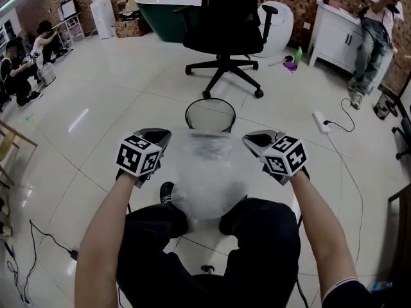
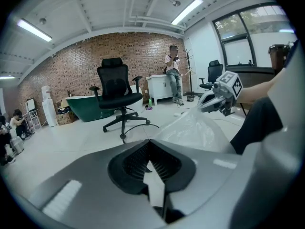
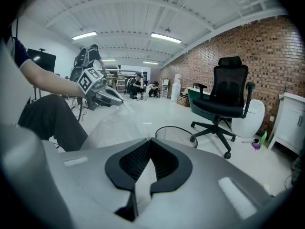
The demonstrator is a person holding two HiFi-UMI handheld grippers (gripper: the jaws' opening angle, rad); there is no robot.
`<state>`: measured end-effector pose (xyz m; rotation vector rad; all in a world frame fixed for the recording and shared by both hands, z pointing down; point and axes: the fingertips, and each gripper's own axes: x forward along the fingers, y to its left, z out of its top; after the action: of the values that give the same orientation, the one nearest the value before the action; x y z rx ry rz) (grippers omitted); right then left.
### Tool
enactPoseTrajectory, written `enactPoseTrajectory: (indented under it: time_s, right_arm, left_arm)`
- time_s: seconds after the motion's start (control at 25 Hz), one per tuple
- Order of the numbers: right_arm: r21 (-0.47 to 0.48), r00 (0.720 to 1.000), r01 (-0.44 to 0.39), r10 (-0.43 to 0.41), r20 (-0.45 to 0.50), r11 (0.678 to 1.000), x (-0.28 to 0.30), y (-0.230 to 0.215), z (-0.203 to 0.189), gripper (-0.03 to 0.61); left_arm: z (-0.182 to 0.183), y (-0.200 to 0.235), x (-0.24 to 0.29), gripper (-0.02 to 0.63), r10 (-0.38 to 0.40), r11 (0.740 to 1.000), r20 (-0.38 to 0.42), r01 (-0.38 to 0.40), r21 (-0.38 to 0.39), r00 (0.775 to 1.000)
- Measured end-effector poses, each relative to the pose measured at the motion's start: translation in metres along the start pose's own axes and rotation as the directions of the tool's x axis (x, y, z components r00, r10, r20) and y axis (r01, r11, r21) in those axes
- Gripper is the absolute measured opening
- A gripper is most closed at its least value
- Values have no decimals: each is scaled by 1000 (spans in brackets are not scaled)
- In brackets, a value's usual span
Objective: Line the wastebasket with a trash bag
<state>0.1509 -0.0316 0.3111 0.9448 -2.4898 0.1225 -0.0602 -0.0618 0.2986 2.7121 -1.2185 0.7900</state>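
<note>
Trash bag (image 1: pixel 207 172): one, pinched by left gripper (image 1: pixel 159 135) and right gripper (image 1: pixel 257 139) alike, hanging near one wastebasket (image 1: pixel 210 99).

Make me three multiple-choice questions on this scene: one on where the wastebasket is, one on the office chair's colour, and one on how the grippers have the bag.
1. Where is the wastebasket?
A. on the floor between the trash bag and the office chair
B. on the person's lap
C. on the chair's seat

2. What colour is the office chair?
A. red
B. black
C. white

3. How do the left gripper and right gripper have the trash bag?
A. both shut on its edge, the bag spread between them
B. both open, the bag on the floor
C. only one grips it

Answers:
1. A: its rim shows on the tiles just past the bag.
2. B: its seat and back are black.
3. A: both gripper views show the jaws closed on the film.
</note>
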Motion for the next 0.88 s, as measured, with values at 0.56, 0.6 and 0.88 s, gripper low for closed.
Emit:
enactPoseTrajectory:
  time_s: [0.56,0.6,0.88]
  right_arm:
    - [14,995,87,-87,-46,996,43,-69,3,2]
    - [13,994,91,-90,-55,996,46,-72,1,2]
    - [-24,993,83,-85,-76,996,72,-103,3,2]
  left_arm:
    - [20,38,58,12,70,997,38,-69,-27,997]
    - [19,40,61,12,71,997,33,-71,-30,997]
    - [21,60,89,12,91,995,7,-91,-48,996]
